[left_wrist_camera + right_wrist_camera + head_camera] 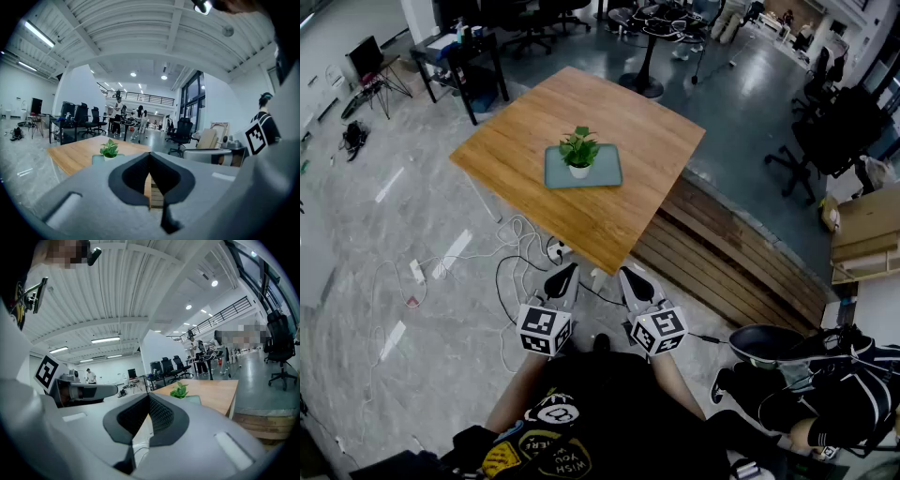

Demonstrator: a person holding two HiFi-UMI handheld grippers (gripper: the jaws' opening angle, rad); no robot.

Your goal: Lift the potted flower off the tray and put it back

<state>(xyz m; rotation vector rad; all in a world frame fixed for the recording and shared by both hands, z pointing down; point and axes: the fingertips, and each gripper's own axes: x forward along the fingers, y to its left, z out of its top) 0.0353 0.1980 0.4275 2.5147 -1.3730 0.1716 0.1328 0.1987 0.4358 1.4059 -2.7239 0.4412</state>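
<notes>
1. The potted flower [579, 152] stands upright on the tray [606, 174] at the middle of the wooden table [647, 131].
2. The left gripper [563, 277] and right gripper [634, 278] are held well short of it, jaws pressed together on nothing.
3. In both gripper views, each gripper's body cuts off the pot and most of the tray.

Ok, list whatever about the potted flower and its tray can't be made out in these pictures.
1. Head view: the potted flower on the tray is too small to show its pot's surface or its soil.
2. Left gripper view: the left gripper covers the pot's base and most of the tray.
3. Right gripper view: the right gripper hides the pot. Only leaves and a strip of tray show.
</notes>
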